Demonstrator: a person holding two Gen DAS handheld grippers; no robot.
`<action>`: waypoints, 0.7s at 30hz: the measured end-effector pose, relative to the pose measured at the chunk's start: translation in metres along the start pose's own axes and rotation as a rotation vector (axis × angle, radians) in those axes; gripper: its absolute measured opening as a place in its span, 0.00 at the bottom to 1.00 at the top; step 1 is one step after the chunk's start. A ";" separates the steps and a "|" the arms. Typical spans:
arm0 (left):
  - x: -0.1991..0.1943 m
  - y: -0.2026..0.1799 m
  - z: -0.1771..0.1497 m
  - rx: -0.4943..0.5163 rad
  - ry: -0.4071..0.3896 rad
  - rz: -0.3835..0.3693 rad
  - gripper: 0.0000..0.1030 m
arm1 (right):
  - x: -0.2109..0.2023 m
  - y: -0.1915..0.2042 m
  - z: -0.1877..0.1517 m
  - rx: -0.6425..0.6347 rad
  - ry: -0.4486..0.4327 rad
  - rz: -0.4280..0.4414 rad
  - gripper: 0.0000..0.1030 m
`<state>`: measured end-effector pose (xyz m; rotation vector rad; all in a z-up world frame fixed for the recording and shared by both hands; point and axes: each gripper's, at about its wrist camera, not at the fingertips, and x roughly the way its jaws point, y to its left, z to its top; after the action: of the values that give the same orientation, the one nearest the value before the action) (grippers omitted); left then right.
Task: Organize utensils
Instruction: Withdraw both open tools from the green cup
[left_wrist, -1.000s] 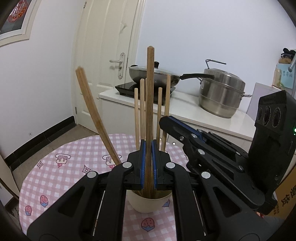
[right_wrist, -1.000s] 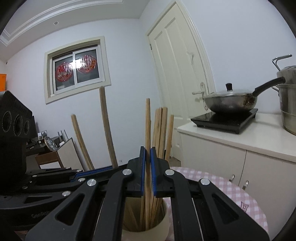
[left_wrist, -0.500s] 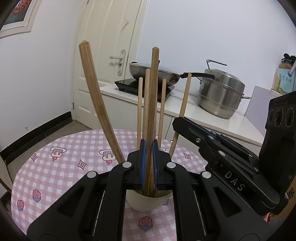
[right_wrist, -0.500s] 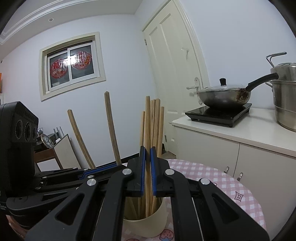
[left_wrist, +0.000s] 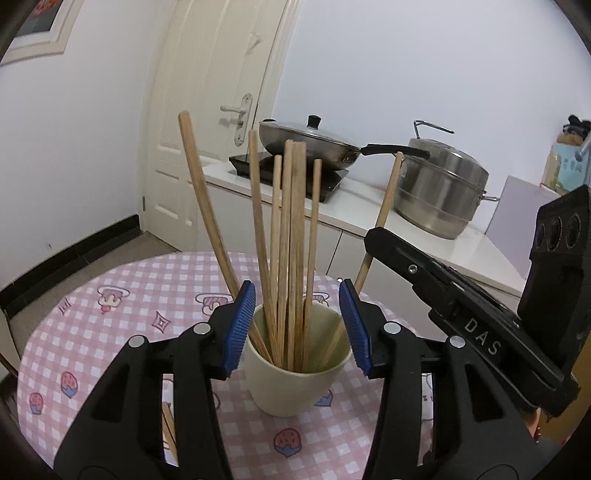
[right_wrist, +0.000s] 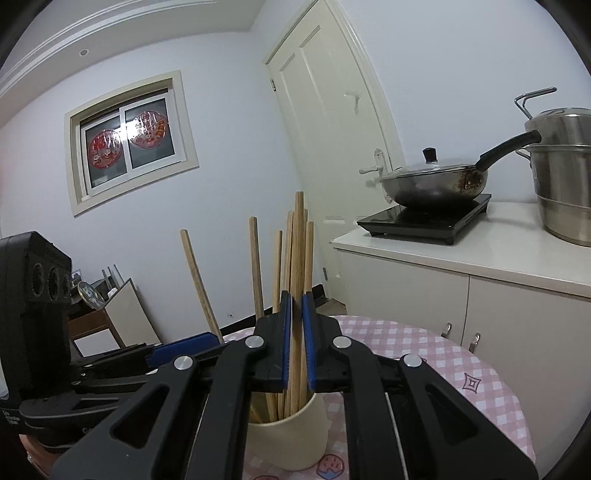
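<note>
A cream cup (left_wrist: 295, 387) stands on the pink checked table (left_wrist: 110, 332) and holds several wooden chopsticks (left_wrist: 291, 240) and two longer wooden sticks. My left gripper (left_wrist: 296, 291) is opening; its blue pads flank the cup's rim and the bundle rises between them untouched. In the right wrist view my right gripper (right_wrist: 296, 299) is shut on one chopstick (right_wrist: 297, 258) that stands in the cup (right_wrist: 291, 435), and its jaws are starting to part. The right gripper's body (left_wrist: 461, 325) reaches in from the right. The left gripper (right_wrist: 147, 358) lies low on the left.
A loose chopstick (left_wrist: 168, 435) lies on the table under my left gripper. Behind the table, a white counter (left_wrist: 369, 206) carries a lidded wok (left_wrist: 310, 142) on a black hob and a steel pot (left_wrist: 439, 192). A white door (left_wrist: 221, 110) stands at the back left.
My left gripper has opened and let go of its chopstick, which now stands in the cup among the others. The right gripper's pads have parted a little around its chopstick.
</note>
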<state>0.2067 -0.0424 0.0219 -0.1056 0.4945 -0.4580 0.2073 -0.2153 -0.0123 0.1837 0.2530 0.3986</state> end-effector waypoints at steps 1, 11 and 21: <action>-0.001 -0.001 0.000 0.002 -0.002 -0.002 0.46 | 0.000 0.000 0.000 0.003 0.000 0.001 0.07; 0.010 0.001 -0.013 -0.006 0.073 -0.002 0.46 | 0.006 0.001 -0.005 0.010 0.075 -0.034 0.07; 0.030 0.013 -0.035 -0.017 0.145 0.042 0.46 | 0.032 -0.004 -0.032 0.032 0.214 -0.032 0.07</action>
<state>0.2189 -0.0436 -0.0248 -0.0789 0.6422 -0.4225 0.2280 -0.2019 -0.0497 0.1683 0.4727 0.3828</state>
